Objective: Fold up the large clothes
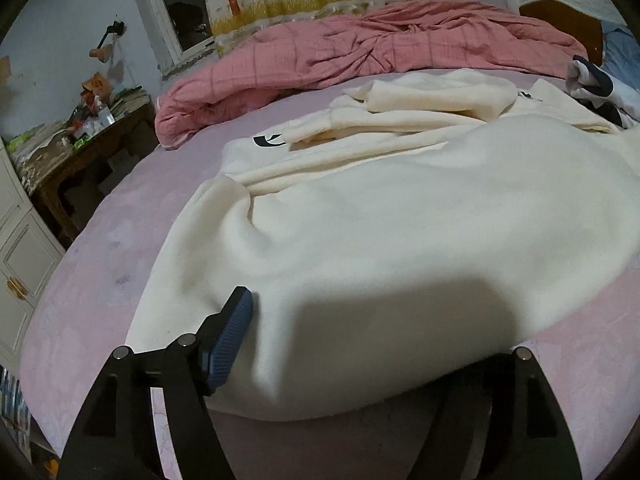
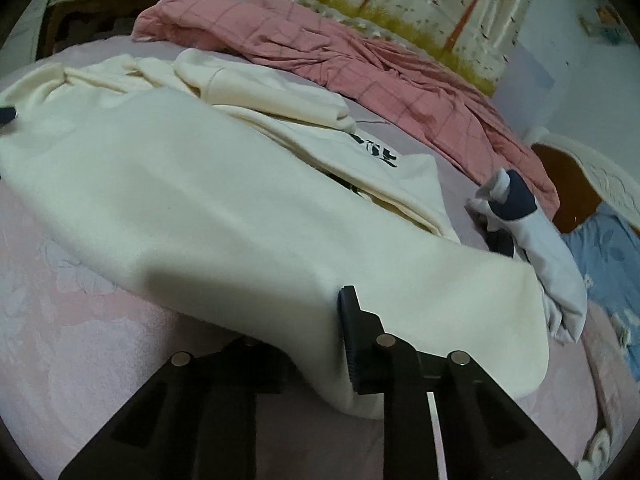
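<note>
A large cream sweatshirt (image 1: 400, 220) with black print lies spread on the pink bed sheet (image 1: 100, 280), its sleeves folded in at the far end. My left gripper (image 1: 360, 320) straddles the near hem. Its blue-padded finger (image 1: 230, 336) rests on top at the hem's left corner, and the other finger is hidden under the cloth. The jaws stand wide, open. In the right wrist view, my right gripper (image 2: 316, 344) is shut on the sweatshirt (image 2: 200, 200) at the near hem's right end. One black pad (image 2: 352, 340) shows on top and the other finger is under the fabric.
A crumpled pink checked quilt (image 1: 360, 40) runs along the bed's far side. A white and navy garment (image 2: 532, 232) lies right of the sweatshirt, by a blue pillow (image 2: 608, 264) and the headboard (image 2: 568, 184). A cluttered wooden desk (image 1: 80, 132) and a white cabinet (image 1: 20, 248) stand left.
</note>
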Demonstrator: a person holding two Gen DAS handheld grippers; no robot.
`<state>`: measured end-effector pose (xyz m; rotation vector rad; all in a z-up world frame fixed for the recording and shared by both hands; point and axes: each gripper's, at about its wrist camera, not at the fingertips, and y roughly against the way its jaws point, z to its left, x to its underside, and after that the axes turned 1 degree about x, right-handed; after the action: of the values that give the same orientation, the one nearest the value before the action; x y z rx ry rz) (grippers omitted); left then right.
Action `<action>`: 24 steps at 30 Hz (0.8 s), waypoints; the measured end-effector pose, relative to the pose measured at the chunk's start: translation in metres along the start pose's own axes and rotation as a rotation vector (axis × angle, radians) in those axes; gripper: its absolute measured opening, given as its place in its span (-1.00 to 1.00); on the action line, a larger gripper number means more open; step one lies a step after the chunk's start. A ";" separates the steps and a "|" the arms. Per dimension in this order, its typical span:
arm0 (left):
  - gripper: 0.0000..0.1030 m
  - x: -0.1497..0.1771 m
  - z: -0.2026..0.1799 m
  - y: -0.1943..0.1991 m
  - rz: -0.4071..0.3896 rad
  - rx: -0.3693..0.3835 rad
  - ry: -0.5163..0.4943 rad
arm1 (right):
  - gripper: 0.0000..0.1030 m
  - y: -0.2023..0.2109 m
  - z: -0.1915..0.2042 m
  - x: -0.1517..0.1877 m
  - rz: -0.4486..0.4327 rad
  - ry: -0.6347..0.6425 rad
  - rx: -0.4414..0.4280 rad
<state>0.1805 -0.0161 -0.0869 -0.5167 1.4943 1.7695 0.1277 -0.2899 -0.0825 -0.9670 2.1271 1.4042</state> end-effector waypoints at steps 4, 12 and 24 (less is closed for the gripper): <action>0.23 -0.003 0.002 -0.002 -0.008 0.023 -0.008 | -0.61 -0.002 -0.002 -0.001 0.014 -0.016 -0.014; -0.14 -0.005 -0.008 0.006 0.021 -0.008 -0.003 | -0.61 0.000 0.010 -0.001 0.033 -0.068 0.074; 0.43 -0.009 0.004 -0.009 0.032 -0.021 0.034 | 0.07 -0.009 -0.020 -0.005 0.124 -0.190 0.031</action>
<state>0.1932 -0.0146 -0.0857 -0.5379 1.5167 1.8109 0.1384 -0.3084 -0.0765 -0.6715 2.0900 1.4544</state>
